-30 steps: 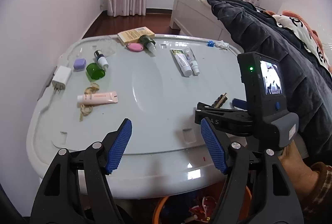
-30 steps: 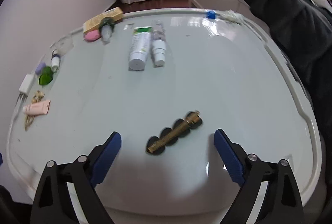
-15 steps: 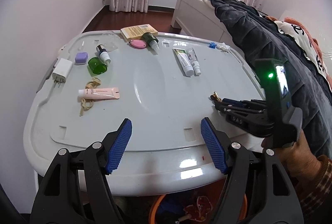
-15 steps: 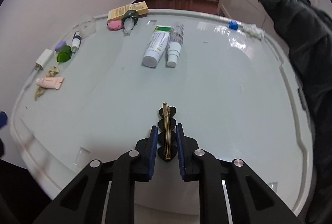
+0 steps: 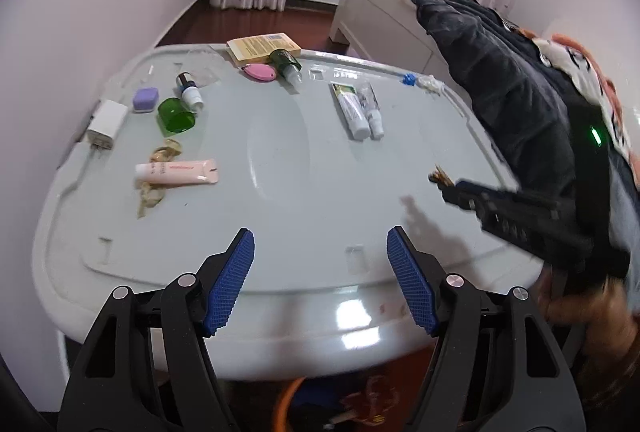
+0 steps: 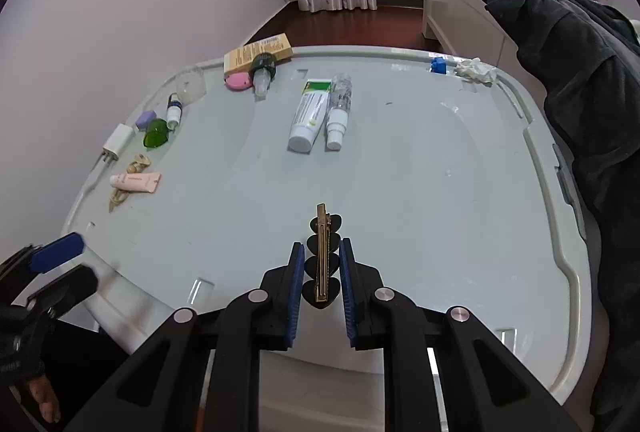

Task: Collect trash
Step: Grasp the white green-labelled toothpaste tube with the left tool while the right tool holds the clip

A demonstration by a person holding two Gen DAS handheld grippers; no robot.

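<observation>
My right gripper (image 6: 321, 248) is shut on a gold hair clip backed with black hearts (image 6: 323, 222). The clip hangs a little above the grey plastic lid (image 6: 420, 192), and its tip pokes out past the fingers. From the left wrist view the same gripper (image 5: 450, 188) comes in from the right with the clip's end (image 5: 438, 176) showing. My left gripper (image 5: 320, 244) stands open over the lid's near edge with nothing between its blue pads. A crumpled white tissue (image 6: 476, 69) lies at the far right corner beside a blue cap (image 6: 438, 65).
Scattered on the lid are a pink tube (image 5: 176, 171) over a gold hair tie, a green cap (image 5: 175, 116), a white charger (image 5: 106, 124), a toothpaste tube (image 5: 350, 110), a small spray bottle (image 5: 372, 108) and a yellow box (image 5: 262, 46). A dark quilt (image 5: 520, 92) covers the bed on the right.
My right gripper went from wide open around the hair clip to shut on it, then rose with it off the lid. The left gripper barely moved.
</observation>
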